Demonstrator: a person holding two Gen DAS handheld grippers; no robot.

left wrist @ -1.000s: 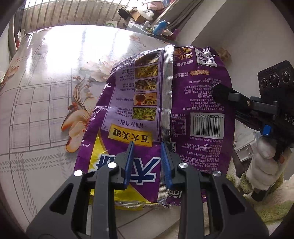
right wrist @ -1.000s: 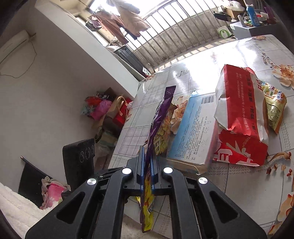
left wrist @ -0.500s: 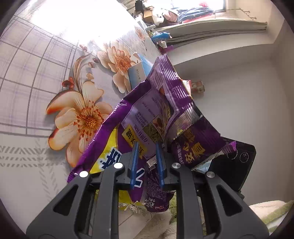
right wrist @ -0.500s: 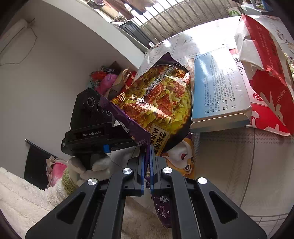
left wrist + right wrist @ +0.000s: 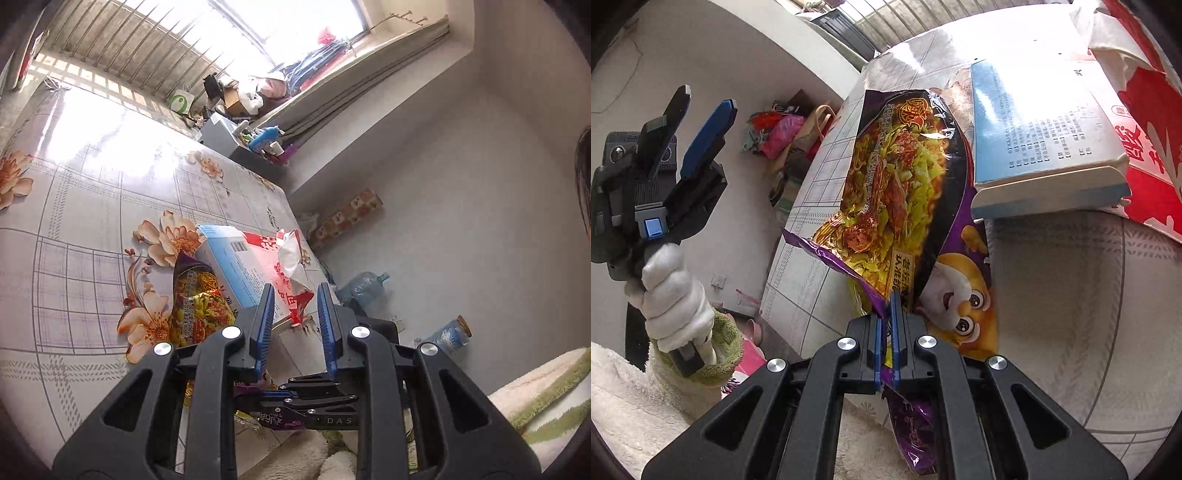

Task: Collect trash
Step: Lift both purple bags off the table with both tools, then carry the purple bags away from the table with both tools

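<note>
A purple noodle wrapper (image 5: 905, 192) with a yellow cartoon face lies folded over the table's near edge. My right gripper (image 5: 885, 306) is shut on its lower edge. The wrapper also shows in the left wrist view (image 5: 195, 299), left of my fingers. My left gripper (image 5: 295, 299) is open and empty, raised off the table; in the right wrist view it (image 5: 694, 110) is held up at the left, apart from the wrapper. A blue-and-white box (image 5: 1041, 122) and a torn red-and-white bag (image 5: 1145, 110) lie beyond the wrapper.
The table (image 5: 92, 184) has a floral, gridded cloth. Water bottles (image 5: 364, 286) stand on the floor by the wall. Bags (image 5: 783, 133) are piled on the floor past the table's left edge. A white fleece surface (image 5: 628, 406) lies below my grippers.
My left gripper has let go of the purple wrapper, opened and lifted away to the left. The wrapper has flipped to its printed front and settled on the table, still held by the right gripper.
</note>
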